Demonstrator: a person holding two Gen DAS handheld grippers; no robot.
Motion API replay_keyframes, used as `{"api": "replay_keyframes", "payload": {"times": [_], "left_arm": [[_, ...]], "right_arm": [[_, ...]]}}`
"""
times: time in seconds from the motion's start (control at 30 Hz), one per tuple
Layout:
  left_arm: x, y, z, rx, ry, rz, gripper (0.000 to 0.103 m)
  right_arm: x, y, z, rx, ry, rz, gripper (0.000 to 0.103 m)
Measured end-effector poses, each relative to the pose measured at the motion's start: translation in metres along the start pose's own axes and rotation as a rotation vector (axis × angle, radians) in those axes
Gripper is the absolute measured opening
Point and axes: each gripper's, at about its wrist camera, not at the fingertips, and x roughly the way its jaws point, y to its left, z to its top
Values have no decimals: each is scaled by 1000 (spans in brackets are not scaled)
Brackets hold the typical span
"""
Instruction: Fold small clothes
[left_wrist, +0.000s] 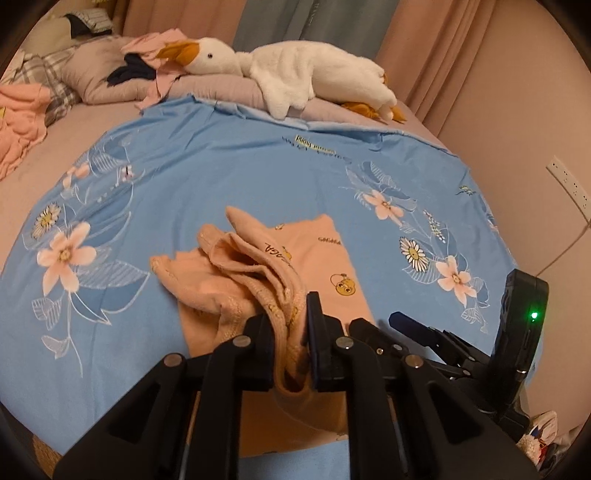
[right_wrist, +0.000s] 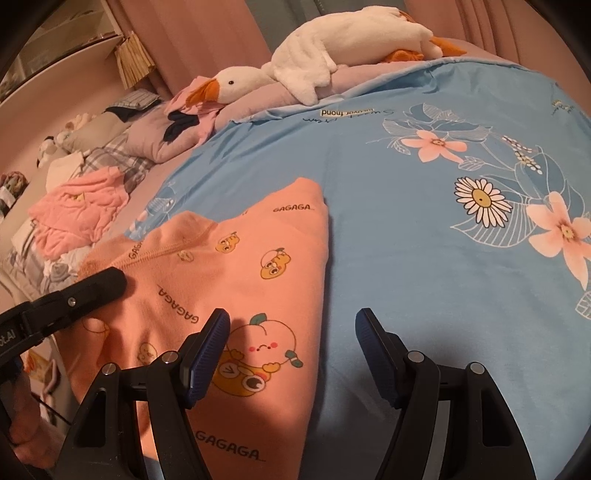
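The small peach-orange cotton garment printed with cartoon fruit and "GAGAGA" lettering (right_wrist: 236, 258) lies on the sky-blue flower-patterned bedsheet (right_wrist: 388, 177), well short of the white plush goose (right_wrist: 332, 48), apparently spread flat so a side can be folded over. The left gripper (left_wrist: 288, 325) is clamped on a bunched hem lifted off the garment. The right gripper (right_wrist: 291, 354) hangs with its jaws wide apart over the garment's nearer edge, holding nothing.

Small garment (left_wrist: 325, 258) lies on the bed sheet (left_wrist: 240, 173), centre-low in left wrist view. Left gripper (left_wrist: 291, 328) at 6 o'clock, a bunched fold of it between its jaws. Right gripper (left_wrist: 410, 325) at 4 o'clock. Plush goose (left_wrist: 295, 74) on a pillow (left_wrist: 218, 86) at 12. Clothes pile (left_wrist: 18, 122) at 10.
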Motion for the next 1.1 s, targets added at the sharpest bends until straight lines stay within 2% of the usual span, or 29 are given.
{"api": "replay_keyframes", "payload": {"times": [0.27,0.37,0.53,0.63,0.7,0.77,0.87,0.97,1.0,1.1], "left_arm": [[-12,17,-6,-1,-15,23,13],[-9,33,-14,-35,12,34,13],[12,65,-41,-121,102,47,17],[23,74,-54,-140,135,66,29],[26,82,-60,-182,141,66,41],[22,87,-61,-210,134,44,46],[10,92,-57,-247,132,10,52],[0,94,-51,-241,79,10,78],[1,96,-50,-238,74,20,80],[17,103,-53,-253,125,28,80]], "right_arm": [[-2,5,1,-15,-6,17,70],[0,7,1,-24,1,21,70],[8,9,-1,-32,33,24,70],[11,12,-3,-38,47,25,70],[12,14,-3,-43,54,21,71],[13,14,-4,-44,59,19,71],[13,14,-4,-43,59,20,79],[13,12,-3,-25,53,62,80],[14,11,-3,-15,53,79,80],[21,12,-4,-3,67,106,80]]}}
